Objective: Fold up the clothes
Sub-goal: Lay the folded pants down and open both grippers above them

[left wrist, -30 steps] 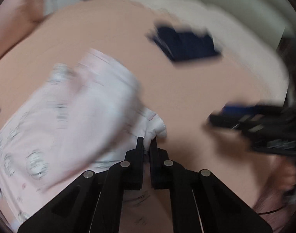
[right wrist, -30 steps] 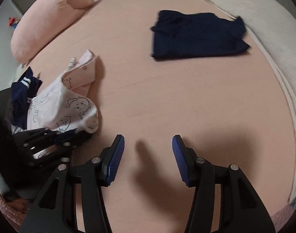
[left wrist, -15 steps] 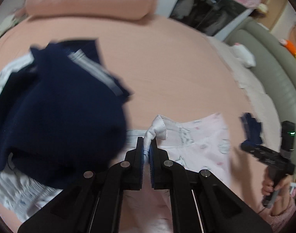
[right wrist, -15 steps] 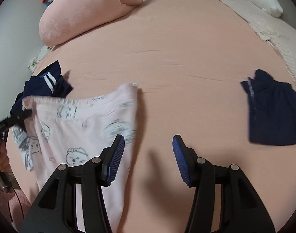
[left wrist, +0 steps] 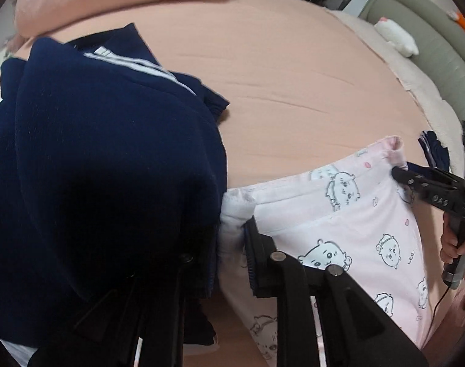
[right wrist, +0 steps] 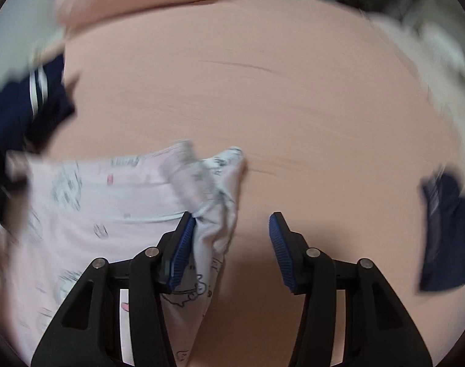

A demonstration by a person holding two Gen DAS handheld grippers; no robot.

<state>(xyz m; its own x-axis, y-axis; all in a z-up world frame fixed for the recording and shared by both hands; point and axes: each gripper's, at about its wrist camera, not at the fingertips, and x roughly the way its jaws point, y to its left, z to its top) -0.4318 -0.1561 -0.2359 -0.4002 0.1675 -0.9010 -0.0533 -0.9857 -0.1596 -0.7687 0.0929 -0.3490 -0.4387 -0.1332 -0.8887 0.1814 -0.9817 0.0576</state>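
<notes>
Lying spread across the peach-coloured bed sheet (left wrist: 293,70) is the pale pink cotton garment printed with small cartoon animals (left wrist: 370,229), its banded edge stretched between the two tools.

Left gripper (left wrist: 232,244): jaws have just been opening and now stand at a narrow gap. A bunched white corner of the pink garment sits between them, against the right-hand blue pad; the left-hand finger is hidden behind a heaped navy blue garment with white stripes (left wrist: 95,153), so I cannot tell whether the pads still press on the cloth. That navy heap lies just beside the pink garment's corner, touching it in the left wrist view.

Right gripper (right wrist: 229,244): jaws apart at about a middling width. Its left blue ribbed pad touches a crumpled fold at the garment's other corner, part of which hangs between the fingers; the right pad is clear of the cloth, over bare sheet. Nothing is pinched. In the left wrist view a hand (left wrist: 455,244) grasps this tool's handle at the right edge.

A folded dark navy garment (right wrist: 446,232) lies on the sheet well apart to the right. A long peach-pink bolster pillow (left wrist: 125,0) runs along the far side. The right wrist view is blurred.
</notes>
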